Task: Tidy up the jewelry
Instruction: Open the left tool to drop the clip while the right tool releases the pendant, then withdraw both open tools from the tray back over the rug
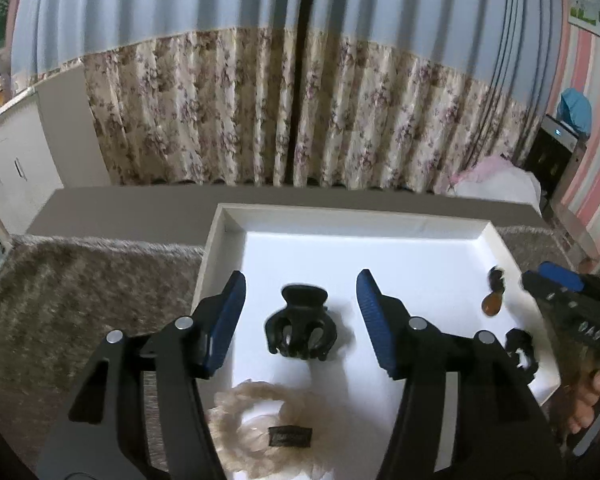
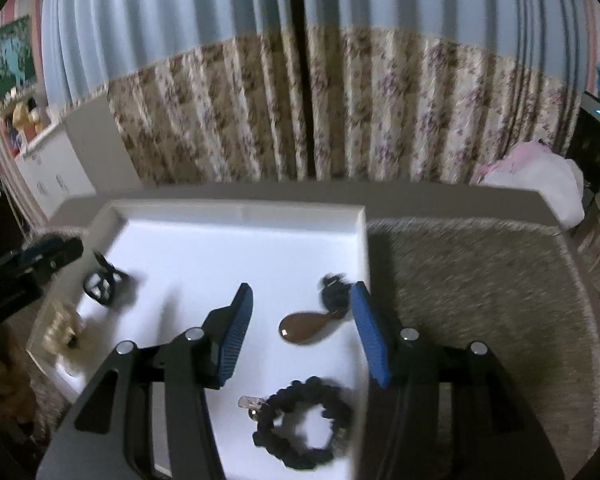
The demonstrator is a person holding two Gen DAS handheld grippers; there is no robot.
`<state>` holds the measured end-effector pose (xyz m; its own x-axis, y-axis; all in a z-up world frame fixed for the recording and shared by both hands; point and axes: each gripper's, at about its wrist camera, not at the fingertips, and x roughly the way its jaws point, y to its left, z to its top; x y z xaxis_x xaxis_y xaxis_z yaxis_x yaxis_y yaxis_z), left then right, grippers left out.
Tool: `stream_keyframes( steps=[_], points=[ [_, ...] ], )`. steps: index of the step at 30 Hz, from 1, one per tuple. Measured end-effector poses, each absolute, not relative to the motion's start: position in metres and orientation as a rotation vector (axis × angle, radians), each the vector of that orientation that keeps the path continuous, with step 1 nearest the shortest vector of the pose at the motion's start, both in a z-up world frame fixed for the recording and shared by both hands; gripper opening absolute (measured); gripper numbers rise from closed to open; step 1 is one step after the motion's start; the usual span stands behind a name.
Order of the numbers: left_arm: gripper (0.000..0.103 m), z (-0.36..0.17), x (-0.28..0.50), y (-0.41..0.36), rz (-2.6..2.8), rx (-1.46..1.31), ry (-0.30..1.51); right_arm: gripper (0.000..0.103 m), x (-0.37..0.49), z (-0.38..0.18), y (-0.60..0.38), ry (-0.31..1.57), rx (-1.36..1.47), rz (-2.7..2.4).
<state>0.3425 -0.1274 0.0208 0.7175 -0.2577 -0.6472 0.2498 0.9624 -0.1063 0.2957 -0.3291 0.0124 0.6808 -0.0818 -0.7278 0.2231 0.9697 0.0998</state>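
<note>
A floral curtain [image 1: 260, 112] is hanging behind a furry rug [image 1: 80, 300] carrying a white tray [image 1: 380, 216]. The left tool [image 1: 300, 320] is standing open and empty, a black claw clip [image 1: 300, 332] lying between its fingers and a beige scrunchie [image 1: 268, 432] nearer. The right tool [image 2: 302, 328] is gaping empty over a brown pendant [image 2: 304, 326], a black scrunchie [image 2: 304, 424] nearer. Both pieces look just placed; next comes backing off and fetching more.

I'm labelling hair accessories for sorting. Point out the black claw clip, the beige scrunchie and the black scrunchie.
black claw clip [image 1: 301, 326]: left wrist view, on its body above the teeth.
beige scrunchie [image 1: 236, 412]: left wrist view, on its left ruffle.
black scrunchie [image 2: 336, 408]: right wrist view, on its right loop.
</note>
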Motion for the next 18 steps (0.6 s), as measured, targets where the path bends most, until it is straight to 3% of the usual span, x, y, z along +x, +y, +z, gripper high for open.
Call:
stream_keyframes(
  steps=[10, 18],
  points=[
    [0.058, 0.069, 0.288, -0.091, -0.212, 0.068, 0.642, 0.052, 0.221, 0.073, -0.338, 0.701, 0.091, -0.231],
    [0.059, 0.056, 0.214, -0.057, -0.214, 0.074, 0.646, 0.052, 0.154, 0.063, -0.329, 0.690, 0.111, -0.230]
  ],
)
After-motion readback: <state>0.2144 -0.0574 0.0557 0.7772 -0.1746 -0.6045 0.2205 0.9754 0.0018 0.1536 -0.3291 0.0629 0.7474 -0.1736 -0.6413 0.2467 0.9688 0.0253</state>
